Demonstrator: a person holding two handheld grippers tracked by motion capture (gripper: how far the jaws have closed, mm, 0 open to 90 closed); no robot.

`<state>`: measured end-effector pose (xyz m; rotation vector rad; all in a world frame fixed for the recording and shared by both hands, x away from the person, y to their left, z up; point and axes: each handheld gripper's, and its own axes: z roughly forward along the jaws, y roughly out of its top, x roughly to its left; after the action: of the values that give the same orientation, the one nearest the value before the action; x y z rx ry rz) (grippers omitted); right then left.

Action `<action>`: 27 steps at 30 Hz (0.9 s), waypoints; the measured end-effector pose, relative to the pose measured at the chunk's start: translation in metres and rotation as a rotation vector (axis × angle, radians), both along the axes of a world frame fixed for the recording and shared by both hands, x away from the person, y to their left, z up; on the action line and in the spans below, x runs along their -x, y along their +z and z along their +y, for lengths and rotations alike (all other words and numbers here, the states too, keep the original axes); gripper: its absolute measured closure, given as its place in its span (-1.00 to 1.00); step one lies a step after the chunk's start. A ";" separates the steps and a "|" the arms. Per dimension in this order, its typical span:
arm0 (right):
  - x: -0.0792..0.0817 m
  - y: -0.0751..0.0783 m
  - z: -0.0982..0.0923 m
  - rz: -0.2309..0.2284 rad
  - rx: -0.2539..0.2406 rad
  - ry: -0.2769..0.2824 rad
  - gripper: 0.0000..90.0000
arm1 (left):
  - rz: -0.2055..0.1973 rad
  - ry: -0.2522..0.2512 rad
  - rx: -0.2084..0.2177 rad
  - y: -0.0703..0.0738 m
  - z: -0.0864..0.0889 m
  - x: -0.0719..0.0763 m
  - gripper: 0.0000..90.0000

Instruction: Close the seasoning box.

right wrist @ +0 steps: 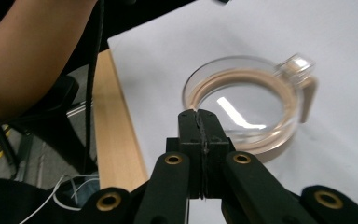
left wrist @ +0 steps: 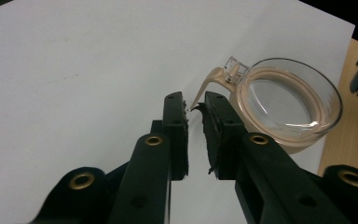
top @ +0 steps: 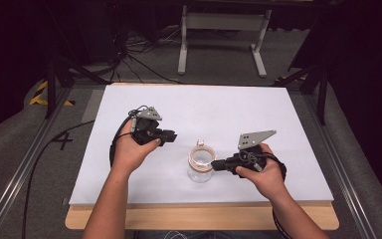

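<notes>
1. Fingers on my right gripper (right wrist: 200, 122) are pressed together, empty, just beside the glass jar (top: 200, 164).
2. Left gripper (left wrist: 195, 109) fingers stand slightly apart, empty.
3. Jar rests mid-worktop (top: 238, 107), near its front edge.

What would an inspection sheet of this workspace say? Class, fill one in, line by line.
Surface: white table top on a wooden board, bare apart from the jar.
Job's things: clear glass jar with a beige ring at the rim and a clasp, upright near the front edge.
Clutter: nothing seen.
Grippers: left gripper slightly open, a gap between its jaws, beside the jar; right gripper shut, at the jar's rim.
Cables: black cable crosses the floor at left.
Surroundings: grey carpet, white stand legs behind the table.
</notes>
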<state>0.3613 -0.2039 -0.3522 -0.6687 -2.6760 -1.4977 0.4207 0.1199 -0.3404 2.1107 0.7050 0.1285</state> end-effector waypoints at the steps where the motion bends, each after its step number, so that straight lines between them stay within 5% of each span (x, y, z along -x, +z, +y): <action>1: -0.001 0.002 -0.002 -0.006 -0.005 -0.008 1.00 | 0.004 0.003 -0.002 0.000 0.001 0.001 0.72; 13: -0.018 0.029 -0.047 -0.076 -0.071 -0.129 0.75 | 0.015 0.070 0.003 -0.002 0.029 0.013 0.62; 27: -0.041 0.029 -0.107 -0.100 -0.058 -0.318 0.67 | 0.039 0.136 -0.027 -0.008 0.045 0.017 0.57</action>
<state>0.4026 -0.3112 -0.3235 -1.0865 -2.6833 -1.7111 0.4037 0.1644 -0.3485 2.0953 0.8745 0.1723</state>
